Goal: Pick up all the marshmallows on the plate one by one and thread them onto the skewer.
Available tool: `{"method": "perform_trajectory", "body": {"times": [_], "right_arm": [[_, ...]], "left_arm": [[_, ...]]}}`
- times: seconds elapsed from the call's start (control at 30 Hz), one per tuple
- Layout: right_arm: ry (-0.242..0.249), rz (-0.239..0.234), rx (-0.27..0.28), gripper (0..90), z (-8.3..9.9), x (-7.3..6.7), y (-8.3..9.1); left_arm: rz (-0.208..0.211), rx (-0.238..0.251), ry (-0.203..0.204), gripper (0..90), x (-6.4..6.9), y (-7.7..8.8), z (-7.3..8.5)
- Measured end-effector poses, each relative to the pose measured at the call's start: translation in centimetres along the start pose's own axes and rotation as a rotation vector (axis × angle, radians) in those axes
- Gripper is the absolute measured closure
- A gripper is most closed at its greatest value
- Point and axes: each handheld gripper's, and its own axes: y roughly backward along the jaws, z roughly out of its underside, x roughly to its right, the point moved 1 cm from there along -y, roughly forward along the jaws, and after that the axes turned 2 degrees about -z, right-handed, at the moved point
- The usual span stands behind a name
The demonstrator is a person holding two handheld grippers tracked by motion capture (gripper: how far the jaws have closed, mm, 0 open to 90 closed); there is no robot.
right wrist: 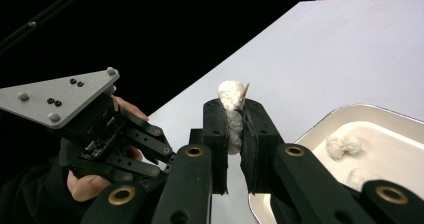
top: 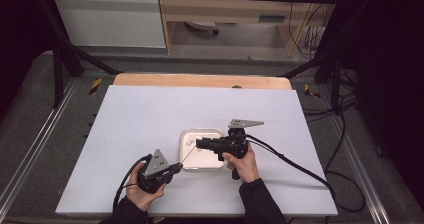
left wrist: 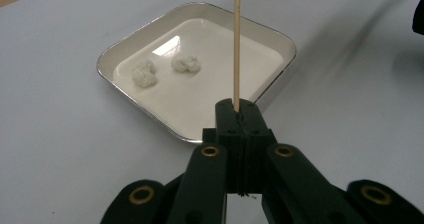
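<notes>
While I watch from the high view, my left hand-held gripper sits low on the desk, just left of and nearer to me than the white tray. Its jaws are fully closed on a thin wooden skewer, which runs straight out from the jaw tips and slants over the tray toward my other tool. From the left gripper view, two white cotton-like lumps lie in the tray ahead of the jaws, to the left of the skewer, side by side and just apart from each other.

Further right, my right hand-held gripper reaches over the tray from its right side, pointing back toward the left one. Its jaws are nearly closed, pinching a third white lump between the pads. In the right gripper view, the skewer's pointed tip pokes out at the top of that lump, just beyond the jaw tips. The tray lies below and to the right of these jaws, with the left tool and the hand holding it off to their left.
</notes>
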Motion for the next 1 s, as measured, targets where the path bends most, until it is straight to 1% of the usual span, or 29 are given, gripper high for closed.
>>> {"method": "perform_trajectory", "body": {"times": [0.27, 0.3, 0.33, 0.37, 0.4, 0.43, 0.47, 0.5, 0.53, 0.57, 0.63, 0.7, 0.73, 0.8, 0.87, 1.0], "right_arm": [[-0.004, 0.005, -0.007, 82.5, 0.2, 0.0, -0.2], [-0.006, 0.002, -0.011, 82.5, 0.3, 0.1, -0.3], [-0.012, -0.014, -0.042, 82.4, 0.4, 0.1, -0.5], [-0.005, -0.045, -0.119, 82.2, 1.2, -0.1, -1.5], [0.006, -0.039, -0.116, 82.2, 1.9, -0.5, -2.5], [0.021, -0.024, -0.087, 82.1, 1.7, -0.8, -2.7], [0.018, -0.040, -0.082, 81.9, 1.4, -1.0, -2.8], [0.035, -0.030, -0.105, 81.8, 1.2, -1.2, -3.0], [0.042, -0.022, -0.115, 81.6, 1.2, -1.4, -3.2], [0.035, -0.026, -0.109, 81.5, 1.2, -1.4, -3.2], [0.032, -0.021, -0.103, 81.2, 1.2, -1.5, -3.1], [0.036, -0.013, -0.108, 80.8, 1.2, -1.5, -3.1], [0.037, -0.008, -0.109, 80.7, 1.3, -1.4, -3.1], [0.033, -0.004, -0.109, 80.8, 1.4, -1.3, -3.2], [0.023, -0.010, -0.105, 80.9, 1.4, -1.2, -3.4], [0.017, -0.004, -0.111, 81.0, 1.6, -1.2, -3.5]], "left_arm": [[-0.001, 0.005, 0.003, 89.1, 0.0, 0.1, -0.1], [0.011, 0.035, 0.007, 89.1, 0.0, 0.1, -0.1], [0.035, 0.070, 0.030, 89.2, 0.1, 0.4, -0.7], [-0.043, 0.042, -0.032, 89.2, 0.4, 0.5, -1.4], [-0.067, 0.052, -0.029, 89.2, 0.4, 0.6, -1.3], [-0.036, 0.091, 0.023, 89.2, 0.2, 0.6, -0.8], [-0.033, 0.089, 0.021, 89.2, 0.0, 0.6, -0.4], [-0.038, 0.083, 0.014, 89.2, 0.0, 0.8, -0.3], [-0.038, 0.085, 0.012, 89.2, 0.0, 0.9, -0.3], [-0.036, 0.087, 0.017, 89.1, -0.1, 0.9, -0.4], [-0.027, 0.085, 0.023, 89.1, -0.1, 0.8, -0.4], [-0.026, 0.078, 0.024, 89.1, 0.0, 0.6, -0.4], [-0.016, 0.079, 0.039, 89.1, -0.1, 0.5, -0.4], [-0.012, 0.082, 0.052, 89.0, -0.3, 0.5, -0.4], [-0.016, 0.074, 0.054, 89.0, -0.3, 0.5, -0.4], [-0.012, 0.072, 0.059, 89.1, -0.3, 0.4, -0.3]]}}
